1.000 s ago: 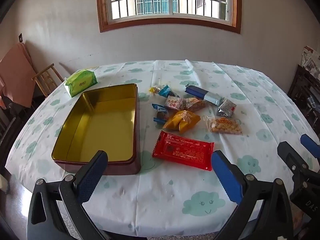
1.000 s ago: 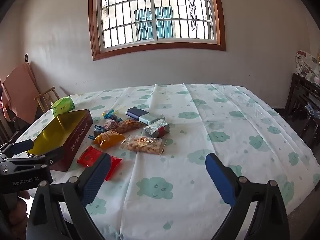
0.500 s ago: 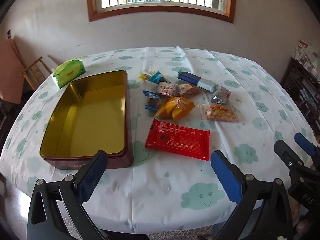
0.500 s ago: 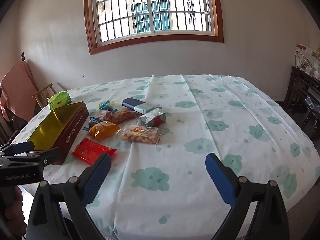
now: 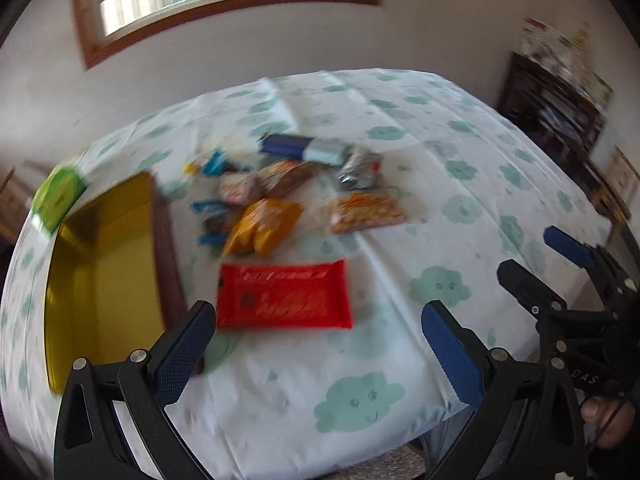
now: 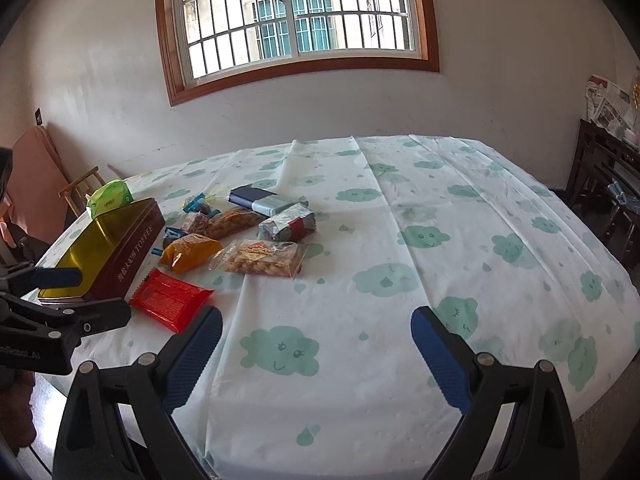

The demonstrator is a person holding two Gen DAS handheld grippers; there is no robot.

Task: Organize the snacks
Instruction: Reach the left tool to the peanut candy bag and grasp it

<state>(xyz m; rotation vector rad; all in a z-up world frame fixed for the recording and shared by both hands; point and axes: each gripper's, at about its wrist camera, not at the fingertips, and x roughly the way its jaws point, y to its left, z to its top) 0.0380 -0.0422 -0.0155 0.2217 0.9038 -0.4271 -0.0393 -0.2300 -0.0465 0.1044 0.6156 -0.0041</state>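
Loosely heaped, the snacks lay near the middle of the table, on the left half as seen from the near edge. Nearest that edge was a flat red packet (image 6: 170, 299), with an orange-yellow bag (image 6: 191, 252) and a clear bag of peanuts (image 6: 264, 258) just behind it. Farther back sat a silver packet with a red band (image 6: 288, 227), a brownish bag (image 6: 234, 221), a dark blue and pale blue bar (image 6: 258, 201), and a few small blue-wrapped sweets (image 6: 196, 203). Just left of the heap stood an open tin (image 6: 132, 250), gold inside and maroon outside, lettered TOFFEE on its side; nothing lay in it. A green tissue pack (image 6: 109, 198) sat at its far end.

Both tools hovered over the near edge. The left gripper (image 5: 320, 354) was spread wide, gripping nothing, the red packet just ahead of its fingers. The right gripper (image 6: 316, 354) was likewise wide apart and empty, over bare cloth to the right of the heap.

A white tablecloth (image 6: 440, 280) printed with teal smiling clouds covered the table. Behind it rose a pale wall and a wood-framed barred window (image 6: 296, 20). A wooden chair (image 6: 80, 190) stood at the left, a dark cabinet (image 6: 600, 184) at the right with papers on top.
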